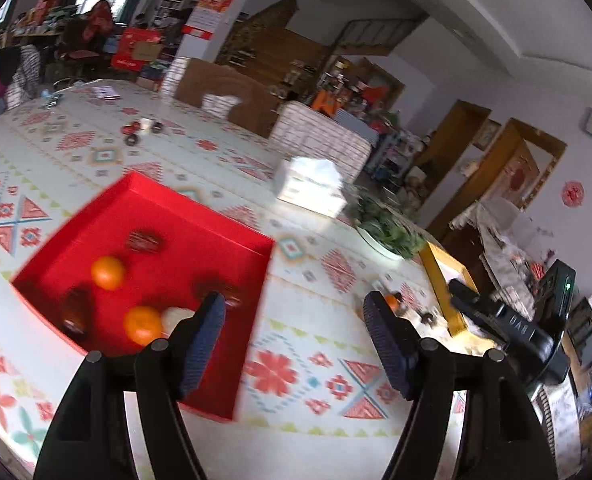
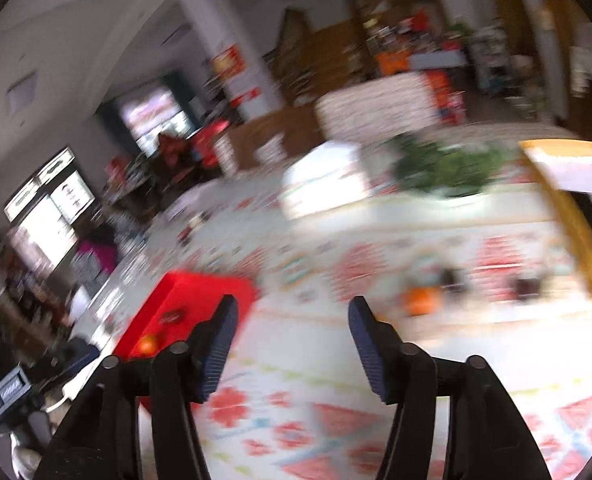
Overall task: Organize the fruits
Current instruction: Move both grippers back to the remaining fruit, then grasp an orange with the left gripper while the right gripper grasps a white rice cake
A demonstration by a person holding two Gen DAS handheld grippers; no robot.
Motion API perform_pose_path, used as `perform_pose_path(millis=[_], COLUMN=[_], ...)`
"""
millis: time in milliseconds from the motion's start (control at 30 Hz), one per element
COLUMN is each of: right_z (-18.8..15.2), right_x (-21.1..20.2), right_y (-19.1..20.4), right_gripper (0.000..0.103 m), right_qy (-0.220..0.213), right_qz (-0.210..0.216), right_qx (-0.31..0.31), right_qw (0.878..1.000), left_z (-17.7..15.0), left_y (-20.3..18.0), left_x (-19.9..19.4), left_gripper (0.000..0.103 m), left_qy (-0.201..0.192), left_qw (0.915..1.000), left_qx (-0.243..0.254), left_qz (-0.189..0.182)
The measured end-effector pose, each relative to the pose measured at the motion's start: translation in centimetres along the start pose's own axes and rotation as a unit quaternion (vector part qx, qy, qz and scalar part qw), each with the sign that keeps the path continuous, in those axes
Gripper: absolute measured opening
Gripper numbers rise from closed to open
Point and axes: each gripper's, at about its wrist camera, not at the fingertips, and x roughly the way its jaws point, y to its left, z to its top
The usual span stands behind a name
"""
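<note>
A red tray (image 1: 215, 224) lies on the patterned table and holds two oranges (image 1: 107, 272) (image 1: 143, 324), a whitish piece and several dark fruits (image 1: 144, 241). My left gripper (image 1: 293, 314) is open and empty, above the tray's right edge. A loose orange (image 1: 392, 302) and small dark fruits (image 1: 428, 318) lie on the table beside a yellow-rimmed tray (image 1: 442, 280). The other gripper's body (image 1: 512, 320) shows at the right. In the blurred right wrist view my right gripper (image 2: 293, 320) is open and empty over the table, between the red tray (image 2: 199, 292) and the loose orange (image 2: 422, 300).
A white tissue box (image 1: 310, 184) and a plate of green leaves (image 1: 388, 228) stand behind the trays. Small toy-like objects (image 1: 139, 130) lie farther back on the table. Stacked boxes and cluttered shelves surround the table. The yellow-rimmed tray (image 2: 576, 216) sits at the right.
</note>
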Motion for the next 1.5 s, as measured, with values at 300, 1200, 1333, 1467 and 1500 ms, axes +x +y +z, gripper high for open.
perform_pose_path(millis=[300,1200,1333,1467,1500], right_z=[0.1,-0.7,-0.7,-0.7,-0.7], right_x=[-4.7,2.4,1.4,0.7,0.7], right_y=[-11.8,-20.3,-20.3,-19.8,-19.7], right_gripper=[0.068,0.040,0.037,0.037,0.037], right_qy=[0.016,0.044,0.032,0.023,0.023], right_qz=[-0.106,-0.199,-0.192,-0.184,-0.183], right_qx=[0.059,0.096,0.096,0.092,0.091], right_qw=[0.992,0.974,0.976,0.978,0.979], left_z=[-3.2,-6.9,-7.1,-7.1,-7.2], left_y=[-4.9,-12.2,-13.4,-14.3,-14.4], left_x=[4.6,16.9,19.2,21.3,21.8], left_gripper=[0.071,0.071,0.071,0.065,0.063], left_qy=[0.058,0.140,0.148,0.152,0.156], left_qw=[0.9976,0.9813,0.9783,0.9759,0.9750], left_qx=[0.031,0.132,0.144,0.156,0.157], left_qz=[-0.019,0.009,0.010,0.019,0.022])
